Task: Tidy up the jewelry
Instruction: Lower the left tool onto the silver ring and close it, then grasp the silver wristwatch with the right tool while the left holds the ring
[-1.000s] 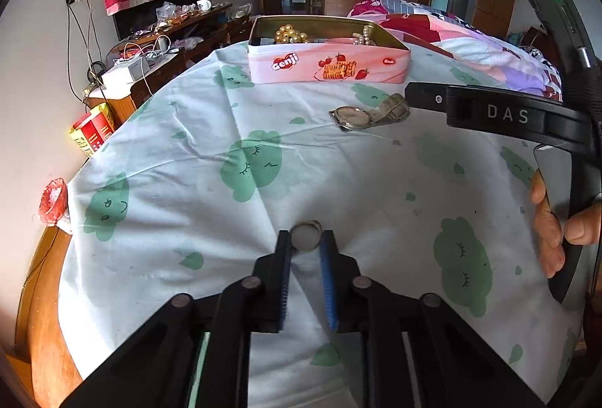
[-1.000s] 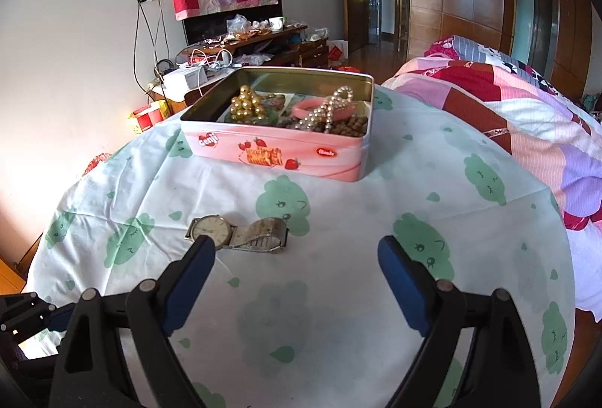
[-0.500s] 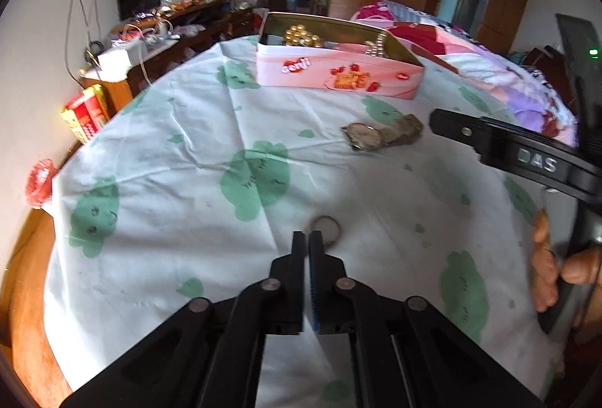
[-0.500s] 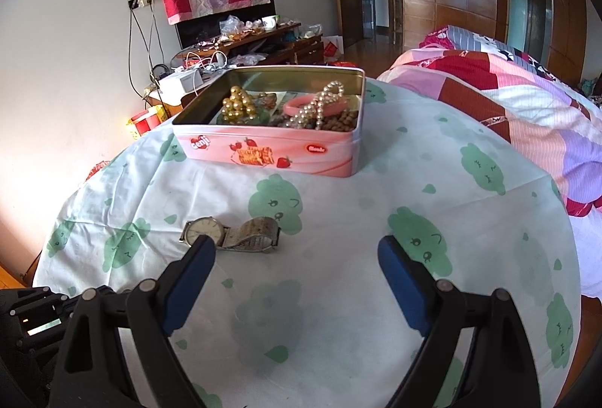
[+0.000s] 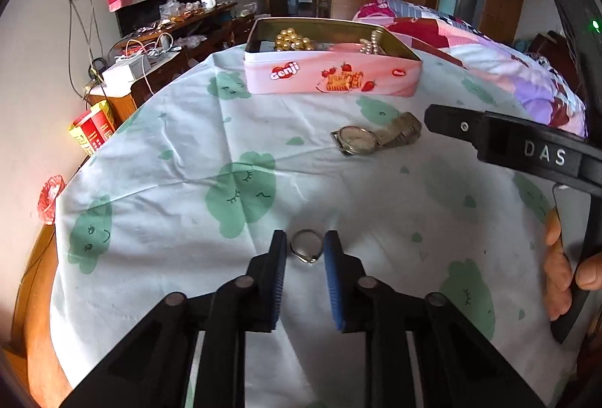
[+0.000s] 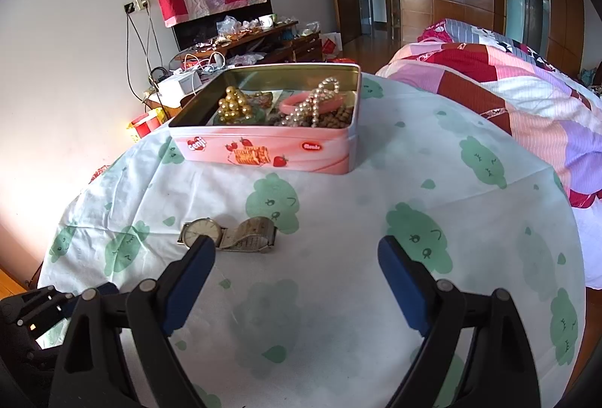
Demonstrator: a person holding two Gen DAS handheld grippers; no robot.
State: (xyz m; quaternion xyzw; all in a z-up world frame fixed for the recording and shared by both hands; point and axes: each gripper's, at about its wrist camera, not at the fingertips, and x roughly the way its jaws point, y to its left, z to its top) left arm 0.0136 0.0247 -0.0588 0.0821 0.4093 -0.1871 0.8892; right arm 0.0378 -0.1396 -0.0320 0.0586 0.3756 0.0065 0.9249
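Observation:
A small silver ring (image 5: 306, 246) lies flat on the cloud-print tablecloth between the fingertips of my left gripper (image 5: 304, 248), which is open a little wider than the ring; no contact shows. A silver wristwatch (image 5: 376, 135) lies further out; it also shows in the right wrist view (image 6: 229, 236). An open pink tin (image 5: 331, 76) at the far side holds gold beads, pearls and a pink bangle (image 6: 308, 101). My right gripper (image 6: 297, 253) is wide open and empty, hovering just right of the watch.
The table edge drops off at left, with wooden floor and a red-yellow box (image 5: 92, 129) below. A cluttered TV cabinet (image 6: 240, 39) stands behind. A bed with a patchwork quilt (image 6: 508, 95) borders the right side.
My left gripper was shut behind the ring half a second ago; it has opened and moved forward, so its fingers now stand on either side of the ring. The right gripper barely moved.

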